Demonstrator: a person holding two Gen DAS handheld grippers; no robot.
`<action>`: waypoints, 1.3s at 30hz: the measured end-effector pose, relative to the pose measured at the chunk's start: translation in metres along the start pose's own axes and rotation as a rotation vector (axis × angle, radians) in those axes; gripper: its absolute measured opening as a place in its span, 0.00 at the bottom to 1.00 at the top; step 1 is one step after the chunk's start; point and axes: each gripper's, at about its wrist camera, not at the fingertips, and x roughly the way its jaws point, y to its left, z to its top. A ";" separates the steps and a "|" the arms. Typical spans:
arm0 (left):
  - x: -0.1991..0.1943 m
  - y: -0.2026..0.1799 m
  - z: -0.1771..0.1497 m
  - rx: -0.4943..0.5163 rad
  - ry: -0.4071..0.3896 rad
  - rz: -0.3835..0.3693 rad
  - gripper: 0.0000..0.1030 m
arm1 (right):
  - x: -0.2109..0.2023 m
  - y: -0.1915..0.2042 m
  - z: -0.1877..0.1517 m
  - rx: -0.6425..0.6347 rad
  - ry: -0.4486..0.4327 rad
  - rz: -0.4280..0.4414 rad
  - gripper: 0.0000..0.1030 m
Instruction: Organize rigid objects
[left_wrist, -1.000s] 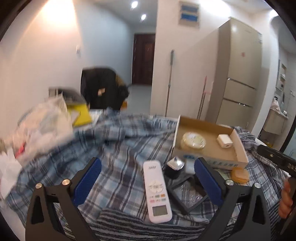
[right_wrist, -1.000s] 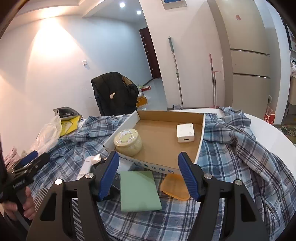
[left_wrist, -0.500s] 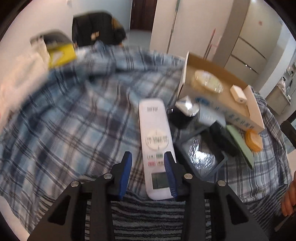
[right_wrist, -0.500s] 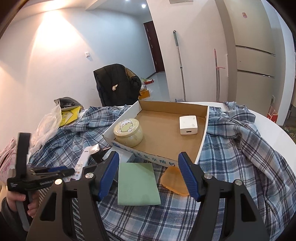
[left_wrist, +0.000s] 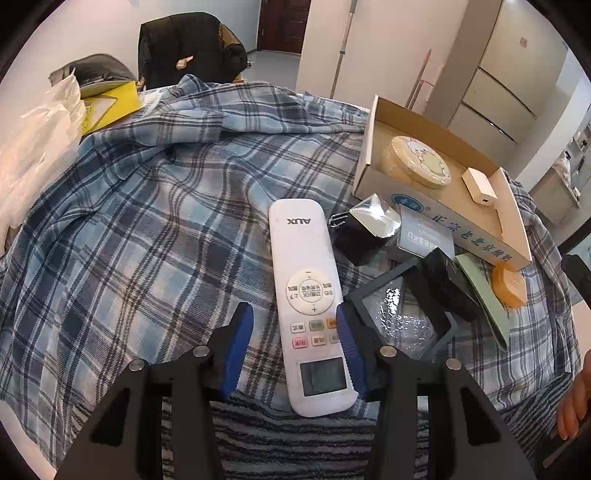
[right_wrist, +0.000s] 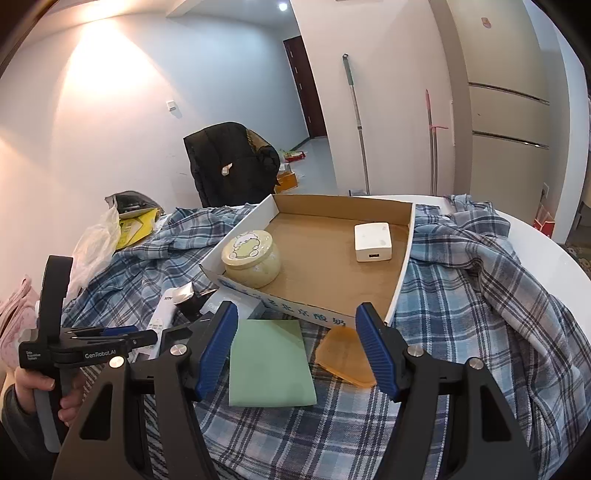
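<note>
Your left gripper (left_wrist: 293, 341) straddles the white remote (left_wrist: 308, 295), jaws narrow, not yet pinching; your right gripper (right_wrist: 297, 345) gapes wide over the green card (right_wrist: 269, 363)

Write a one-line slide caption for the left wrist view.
Left hand-held gripper straddles the white remote on the plaid cloth, beside the cardboard box.

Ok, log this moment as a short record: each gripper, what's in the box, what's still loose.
left gripper: open, fingers either side of the white remote, right pad close against its edge, left pad apart
right gripper: open, holding nothing, above green pad and orange piece
cardboard box: holds cream jar and white charger
loose on plaid cloth: remote, green pad, orange piece, black plug
</note>
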 end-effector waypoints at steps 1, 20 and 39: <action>0.000 -0.001 0.000 0.003 -0.003 0.008 0.49 | 0.000 -0.001 0.000 0.003 0.001 0.002 0.63; 0.019 -0.011 0.007 0.001 0.037 0.025 0.42 | 0.006 -0.003 -0.001 -0.008 0.026 -0.017 0.63; 0.017 -0.019 -0.004 0.079 0.021 0.088 0.47 | 0.005 -0.007 0.000 0.002 0.026 -0.019 0.63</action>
